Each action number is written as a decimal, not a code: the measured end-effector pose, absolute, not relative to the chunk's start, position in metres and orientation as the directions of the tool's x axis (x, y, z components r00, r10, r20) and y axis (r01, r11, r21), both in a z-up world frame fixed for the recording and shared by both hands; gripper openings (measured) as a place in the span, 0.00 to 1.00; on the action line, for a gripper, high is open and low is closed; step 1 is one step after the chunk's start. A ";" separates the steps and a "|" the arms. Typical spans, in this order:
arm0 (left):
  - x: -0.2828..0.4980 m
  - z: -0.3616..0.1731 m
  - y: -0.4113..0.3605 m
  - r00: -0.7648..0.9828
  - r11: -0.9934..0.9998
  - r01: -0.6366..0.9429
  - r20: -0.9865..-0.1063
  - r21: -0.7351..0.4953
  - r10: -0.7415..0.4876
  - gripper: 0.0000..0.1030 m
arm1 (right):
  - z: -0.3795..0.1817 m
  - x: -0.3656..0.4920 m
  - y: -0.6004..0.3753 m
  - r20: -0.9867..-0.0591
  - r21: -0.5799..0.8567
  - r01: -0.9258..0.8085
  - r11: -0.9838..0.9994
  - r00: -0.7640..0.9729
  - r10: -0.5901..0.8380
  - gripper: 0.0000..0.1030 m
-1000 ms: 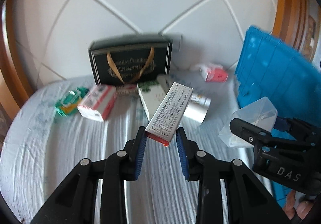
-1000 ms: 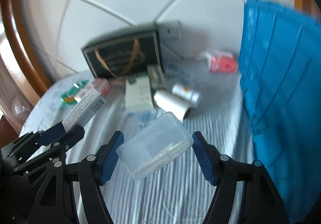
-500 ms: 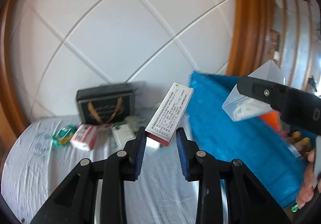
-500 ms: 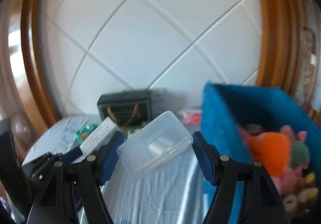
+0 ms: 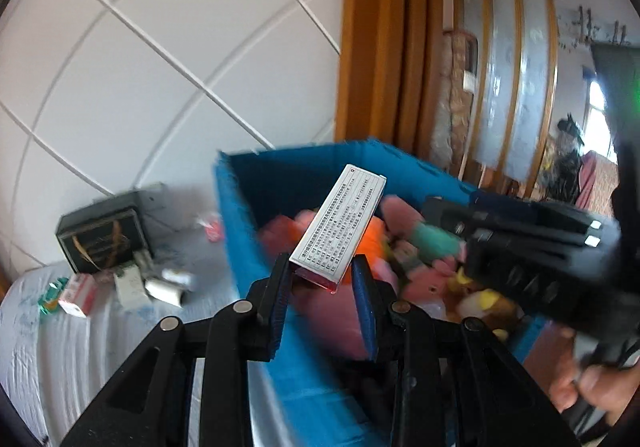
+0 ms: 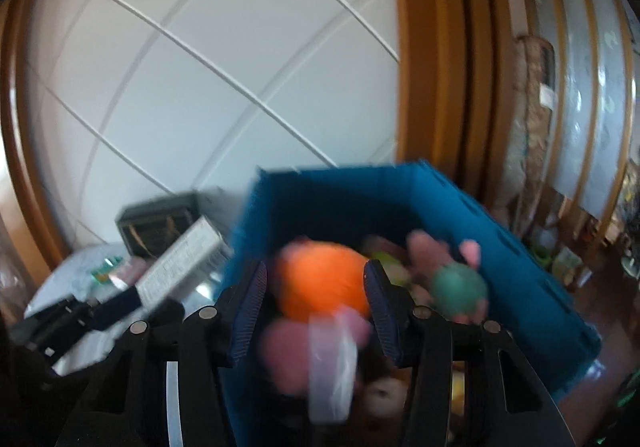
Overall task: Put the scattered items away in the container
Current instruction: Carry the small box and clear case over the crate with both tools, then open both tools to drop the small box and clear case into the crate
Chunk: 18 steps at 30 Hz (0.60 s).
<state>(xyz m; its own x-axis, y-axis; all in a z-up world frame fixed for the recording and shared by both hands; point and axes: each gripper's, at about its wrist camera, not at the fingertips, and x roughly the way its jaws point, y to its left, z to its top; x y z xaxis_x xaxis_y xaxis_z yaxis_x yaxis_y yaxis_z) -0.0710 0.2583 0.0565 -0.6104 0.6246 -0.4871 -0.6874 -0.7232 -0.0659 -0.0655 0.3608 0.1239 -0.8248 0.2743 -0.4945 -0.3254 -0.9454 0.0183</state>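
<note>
Your left hand-held gripper still clamps the silver printed box by its red end, now above the blue container rather than beside it. Your right hand-held gripper stands open: the clear plastic case has left its pads and appears, blurred, among the plush toys inside. Motion blur obscures the toys' shapes. Remaining cartons lie on the grey surface.

White panelled wall, orange-brown wooden frame, daylit window
</note>
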 end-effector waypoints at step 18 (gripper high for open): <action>-0.017 0.017 0.348 -0.623 -0.799 -0.601 -0.642 0.026 0.448 0.79 | 0.057 0.009 0.485 -0.600 0.104 -0.290 -0.951 -0.781 0.173 0.80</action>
<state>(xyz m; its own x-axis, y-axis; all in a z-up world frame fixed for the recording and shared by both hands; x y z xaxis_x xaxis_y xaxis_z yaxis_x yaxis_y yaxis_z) -0.0174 0.3477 0.0170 -0.6226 0.4479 -0.6418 -0.6014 -0.7985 0.0261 0.0086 0.4852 0.0569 -0.7810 0.1727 -0.6001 -0.2904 -0.9512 0.1041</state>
